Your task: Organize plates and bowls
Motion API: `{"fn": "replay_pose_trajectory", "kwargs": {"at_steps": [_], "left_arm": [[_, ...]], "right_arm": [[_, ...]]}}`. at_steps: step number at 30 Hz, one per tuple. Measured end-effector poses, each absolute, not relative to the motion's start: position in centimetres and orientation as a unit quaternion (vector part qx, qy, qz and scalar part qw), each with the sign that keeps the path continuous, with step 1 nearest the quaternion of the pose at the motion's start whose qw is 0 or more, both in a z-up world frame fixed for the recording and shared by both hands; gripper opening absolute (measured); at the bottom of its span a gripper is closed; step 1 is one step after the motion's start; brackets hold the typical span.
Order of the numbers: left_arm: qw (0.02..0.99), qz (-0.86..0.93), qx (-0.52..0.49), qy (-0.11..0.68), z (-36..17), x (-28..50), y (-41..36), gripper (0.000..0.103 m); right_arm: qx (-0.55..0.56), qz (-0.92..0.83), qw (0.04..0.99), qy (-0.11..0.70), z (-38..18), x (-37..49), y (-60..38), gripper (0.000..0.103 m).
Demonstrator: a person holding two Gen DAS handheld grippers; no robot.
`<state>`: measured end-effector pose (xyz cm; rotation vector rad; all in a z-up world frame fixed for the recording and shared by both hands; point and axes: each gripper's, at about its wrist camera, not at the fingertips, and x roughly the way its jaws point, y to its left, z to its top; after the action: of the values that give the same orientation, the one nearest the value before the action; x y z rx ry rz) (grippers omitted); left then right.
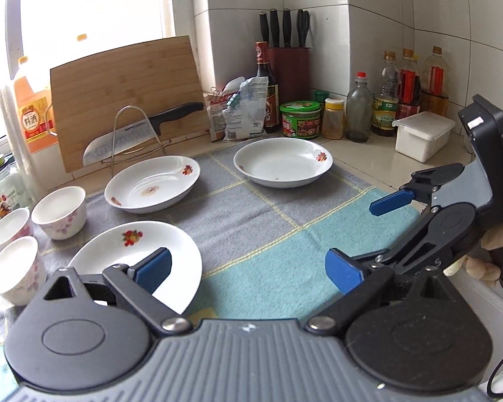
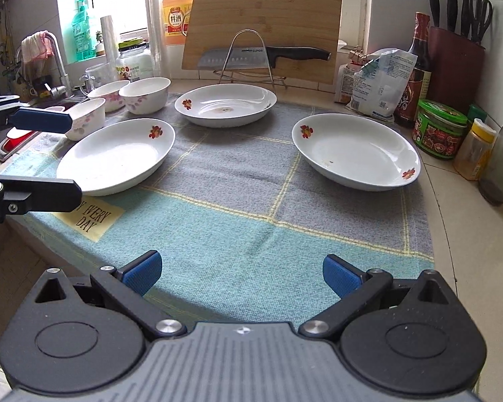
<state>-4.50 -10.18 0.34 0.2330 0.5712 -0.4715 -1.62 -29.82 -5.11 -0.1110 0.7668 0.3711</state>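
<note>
Three white plates with a red flower print lie on a checked cloth: a left plate, a back plate and a right plate. Three floral bowls stand close together at the back left. My left gripper is open, its left finger hovering over the near plate, pads off it. In the right wrist view its fingers reach in from the left edge beside the left plate. My right gripper is open over the bare cloth, holding nothing.
A wooden cutting board leans at the back, with a knife on a wire rack before it. Bottles, jars, a knife block and a white box crowd the right corner. A sink lies left.
</note>
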Motion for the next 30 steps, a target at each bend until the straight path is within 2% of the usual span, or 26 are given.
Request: {"fn": "replay_pose_trajectory", "kwargs": {"at_steps": [13,30], "left_arm": [[0.922,-0.175,0.094,0.333,-3.4,-5.6,-2.8,0.098],[0.902,-0.181,0.101,0.378,-7.3,-0.3,1.7,0.098]], "right_arm": [[-0.053,0.186,0.902,0.386,-5.3,-0.8,-24.7,0.103],[-0.057,0.184,0.891,0.411,-6.1,1.7,-20.0,0.103]]}}
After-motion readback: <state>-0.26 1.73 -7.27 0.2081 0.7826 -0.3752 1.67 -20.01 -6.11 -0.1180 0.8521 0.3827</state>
